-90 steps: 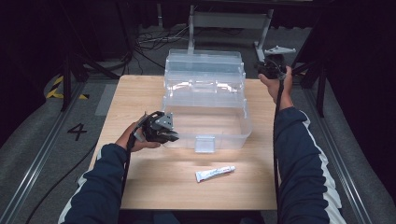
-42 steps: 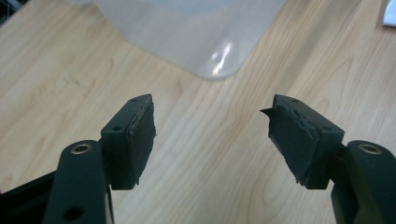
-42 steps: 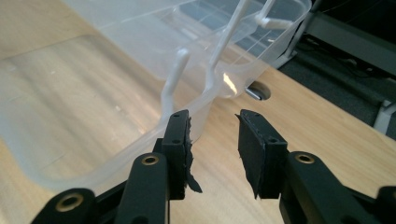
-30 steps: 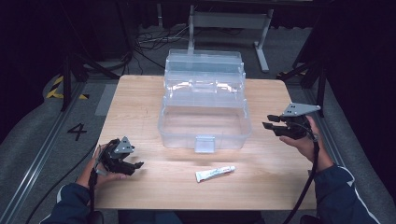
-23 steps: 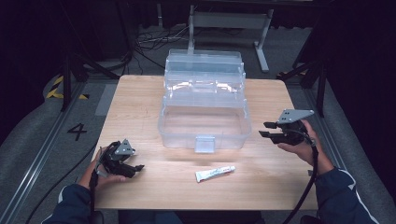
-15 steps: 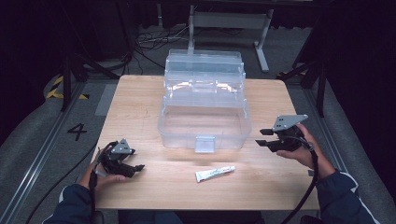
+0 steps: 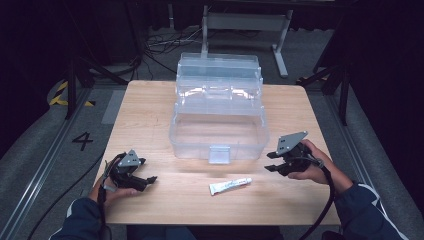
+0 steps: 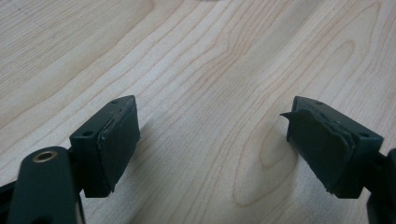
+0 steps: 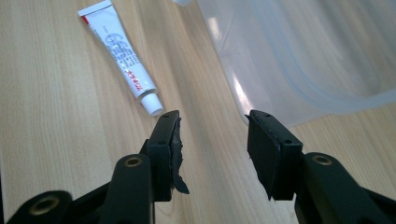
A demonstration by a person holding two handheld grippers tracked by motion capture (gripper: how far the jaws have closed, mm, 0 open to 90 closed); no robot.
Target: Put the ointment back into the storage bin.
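- Desk point(image 7: 150, 115): light wood top, carrying a clear plastic box point(image 7: 218, 120) at centre and a small white tube point(image 7: 230, 186) near the front edge.
- Clear plastic box: lid open, tilted back toward the far side; a latch tab point(image 7: 219, 154) sits on the front wall. Interior appears empty.
- White tube: lies flat on the desk just in front of the box, right of the latch tab, apart from the box wall. In the right gripper view the tube point(image 9: 122, 60) shows red and dark print, with its white cap end pointing toward the jaws.
- Left hand-held gripper point(image 7: 148, 180): held low at the front left of the desk, well apart from the box and the tube. In the left gripper view the left hand-held gripper point(image 8: 212, 149) has its jaws spread wide with bare wood between them; nothing is held.
- Right hand-held gripper point(image 7: 270, 161): held at the front right, beside the box's right front corner. In the right gripper view the right hand-held gripper point(image 9: 212, 140) has its jaws parted moderately and empty; the tube's cap lies just beyond the left jaw tip, not touching, and the box wall point(image 9: 299, 56) lies beyond the right jaw.
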